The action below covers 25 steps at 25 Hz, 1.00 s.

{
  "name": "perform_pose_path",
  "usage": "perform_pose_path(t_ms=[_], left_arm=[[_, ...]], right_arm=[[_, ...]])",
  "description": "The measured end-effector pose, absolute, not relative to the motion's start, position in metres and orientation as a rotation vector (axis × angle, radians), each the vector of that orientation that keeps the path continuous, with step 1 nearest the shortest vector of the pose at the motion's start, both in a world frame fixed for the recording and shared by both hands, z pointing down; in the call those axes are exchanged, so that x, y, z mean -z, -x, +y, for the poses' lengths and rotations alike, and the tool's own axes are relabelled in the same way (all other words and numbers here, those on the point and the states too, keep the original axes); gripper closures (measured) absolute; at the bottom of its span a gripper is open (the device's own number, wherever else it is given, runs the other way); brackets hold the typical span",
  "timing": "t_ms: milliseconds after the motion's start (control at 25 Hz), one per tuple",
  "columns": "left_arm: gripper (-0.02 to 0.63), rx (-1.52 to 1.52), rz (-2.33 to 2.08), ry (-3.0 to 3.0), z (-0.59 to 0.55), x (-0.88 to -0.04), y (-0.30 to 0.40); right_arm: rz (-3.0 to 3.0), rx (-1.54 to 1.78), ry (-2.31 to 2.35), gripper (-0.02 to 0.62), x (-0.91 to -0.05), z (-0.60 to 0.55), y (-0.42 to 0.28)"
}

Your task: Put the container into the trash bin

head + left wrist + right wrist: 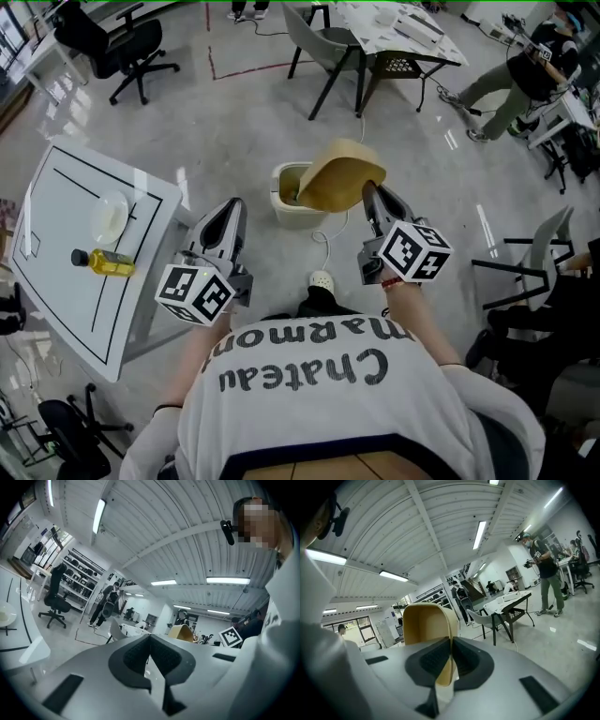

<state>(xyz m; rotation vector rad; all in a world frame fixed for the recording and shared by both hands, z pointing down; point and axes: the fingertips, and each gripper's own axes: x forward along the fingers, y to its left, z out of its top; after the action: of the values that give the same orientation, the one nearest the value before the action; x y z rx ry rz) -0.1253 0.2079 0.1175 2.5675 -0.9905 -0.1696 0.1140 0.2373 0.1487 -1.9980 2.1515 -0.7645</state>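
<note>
The right tongs (pixel 369 193) pinched the edge of the tan container (pixel 339 178), holding it over the trash bin (pixel 285 210) on the floor. The left tongs (pixel 234 208) were closed, holding nothing.

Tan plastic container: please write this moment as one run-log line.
right gripper: shut on tan plastic container wall | container: held over cream trash bin, not released | left gripper: shut, empty
</note>
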Motion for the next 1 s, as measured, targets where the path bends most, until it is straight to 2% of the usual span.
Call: perform_pose_path(t_ms=[400, 1000], left_arm=[[0.583, 0.166, -1.163, -2.522, 0.159, -0.114, 0.079], [0.583, 0.161, -1.316, -2.528, 0.136, -0.118, 0.024]], right_arm=[[2.253, 0.737, 1.897, 0.557, -0.135, 0.168, -0.168], [2.342, 0.785, 1.789, 0.557, -0.156, 0.121, -0.220]])
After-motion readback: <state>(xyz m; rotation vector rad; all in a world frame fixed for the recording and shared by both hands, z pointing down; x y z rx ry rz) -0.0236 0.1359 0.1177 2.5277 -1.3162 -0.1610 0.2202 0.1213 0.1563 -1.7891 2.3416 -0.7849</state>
